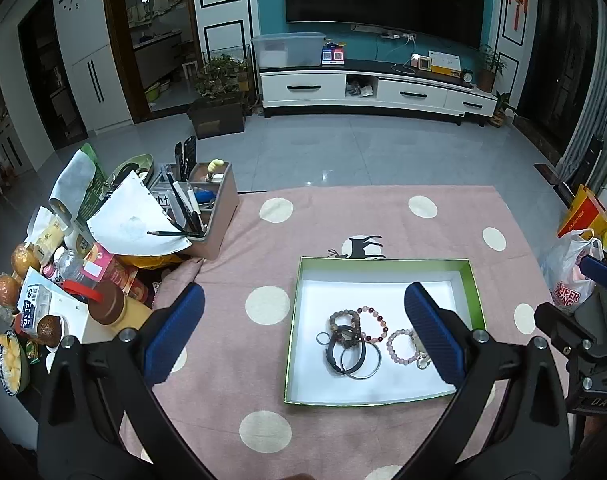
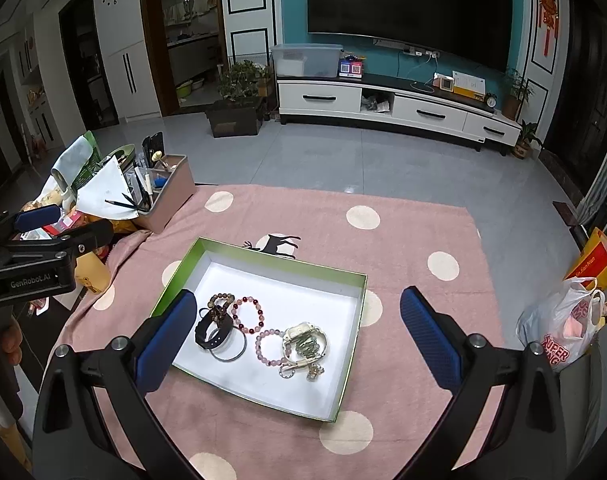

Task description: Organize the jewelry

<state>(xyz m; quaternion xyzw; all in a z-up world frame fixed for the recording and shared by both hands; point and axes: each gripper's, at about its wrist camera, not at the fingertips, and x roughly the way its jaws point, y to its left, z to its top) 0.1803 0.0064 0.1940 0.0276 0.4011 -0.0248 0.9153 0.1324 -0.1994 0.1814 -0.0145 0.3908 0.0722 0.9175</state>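
Note:
A shallow box with a green rim and a white floor lies on the pink dotted cloth. Inside lie a brown bead bracelet, a red and pink bead bracelet, a pale pink bead bracelet, a black band, a metal bangle, a white bangle with a green chain and a small ring. My left gripper hangs open above the box, holding nothing. My right gripper is also open and empty, above the box's right half.
A pen organiser and a crowd of food packs, bottles and papers fill the table's left side. A plastic shopping bag and a yellow carton sit at the right. The cloth drapes over the table's far edge.

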